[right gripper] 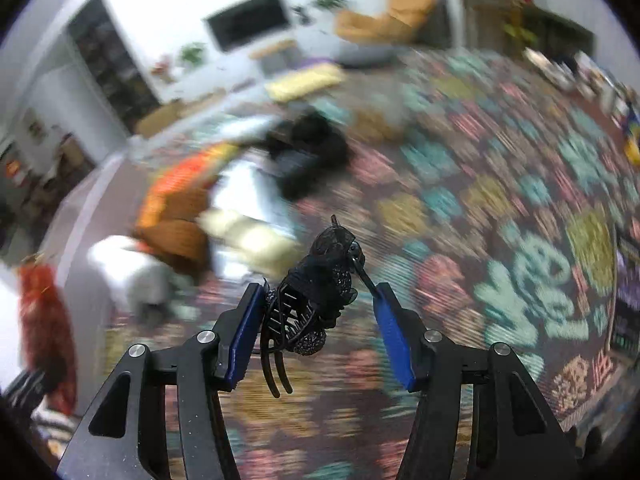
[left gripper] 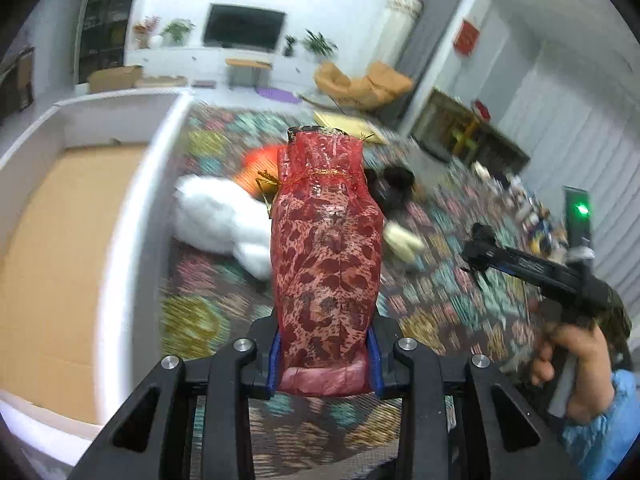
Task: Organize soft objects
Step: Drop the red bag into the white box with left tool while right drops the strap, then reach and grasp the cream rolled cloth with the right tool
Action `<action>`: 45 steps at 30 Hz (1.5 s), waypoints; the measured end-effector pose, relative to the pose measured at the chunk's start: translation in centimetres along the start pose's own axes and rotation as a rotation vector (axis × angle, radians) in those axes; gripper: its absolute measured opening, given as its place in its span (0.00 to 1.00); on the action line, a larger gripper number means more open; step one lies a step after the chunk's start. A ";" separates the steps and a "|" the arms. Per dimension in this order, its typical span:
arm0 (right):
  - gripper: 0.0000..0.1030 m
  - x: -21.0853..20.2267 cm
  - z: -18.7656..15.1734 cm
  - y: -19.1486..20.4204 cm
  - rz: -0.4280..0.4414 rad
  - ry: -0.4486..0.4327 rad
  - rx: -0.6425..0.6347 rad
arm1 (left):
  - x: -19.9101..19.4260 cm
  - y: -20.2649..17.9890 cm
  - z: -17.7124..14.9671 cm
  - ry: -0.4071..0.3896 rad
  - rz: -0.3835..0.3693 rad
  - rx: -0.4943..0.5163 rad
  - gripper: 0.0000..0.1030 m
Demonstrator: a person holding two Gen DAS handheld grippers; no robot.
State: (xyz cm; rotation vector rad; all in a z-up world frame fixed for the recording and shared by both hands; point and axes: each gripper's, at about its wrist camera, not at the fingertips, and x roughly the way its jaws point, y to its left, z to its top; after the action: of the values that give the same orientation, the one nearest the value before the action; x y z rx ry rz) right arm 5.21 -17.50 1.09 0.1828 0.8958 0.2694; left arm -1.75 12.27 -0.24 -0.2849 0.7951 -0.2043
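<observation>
The red mesh pouch (left gripper: 325, 248) stands out lengthwise from the left gripper (left gripper: 325, 354), its long axis running straight ahead along the fingers, its drawstring neck and gold cord at the far end. The jaws are pinched narrow on its bottom hem, blue pads on either side, so the pouch is carried clear of the patterned rug (left gripper: 432, 300).

What matters for the next move is the white box (left gripper: 132, 216) with its bare cardboard floor: it lies just to the left of the pouch, its long white wall running roughly alongside the pouch's length. The pouch is beside that wall, not over it. I judge that a sideways swing to the left, over the rim, would bring it above the box. The left hand is plainly the nearer of the two to that box.

The right gripper (right gripper: 320, 312) carries a black hair claw (right gripper: 316, 300) trimmed with dark lace. Its jaws stand partly closed around it; the left pad touches the claw's teeth and the clip's lever end rests against the right pad, so it looks held, though loosely. In the left wrist view this gripper (left gripper: 478, 248) hangs over the rug well to the right of the pouch, a hand (left gripper: 568, 364) in a blue sleeve behind it, farther from the box.

Near the box's wall the remaining soft things lie in a heap on the rug: a white plush piece (left gripper: 224, 216), something orange (left gripper: 260, 164) and something black (left gripper: 394, 184).
</observation>
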 end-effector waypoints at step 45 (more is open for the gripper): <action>0.83 11.8 -5.8 -3.3 -0.326 0.009 -0.131 | 16.9 -3.2 -3.9 0.148 0.213 0.156 0.97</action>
State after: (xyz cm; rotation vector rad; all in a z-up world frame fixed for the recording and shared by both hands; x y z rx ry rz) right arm 8.12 -16.81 -12.15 -0.0862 0.8988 0.0251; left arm 6.78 3.78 -13.12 -0.0369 0.9442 -0.0868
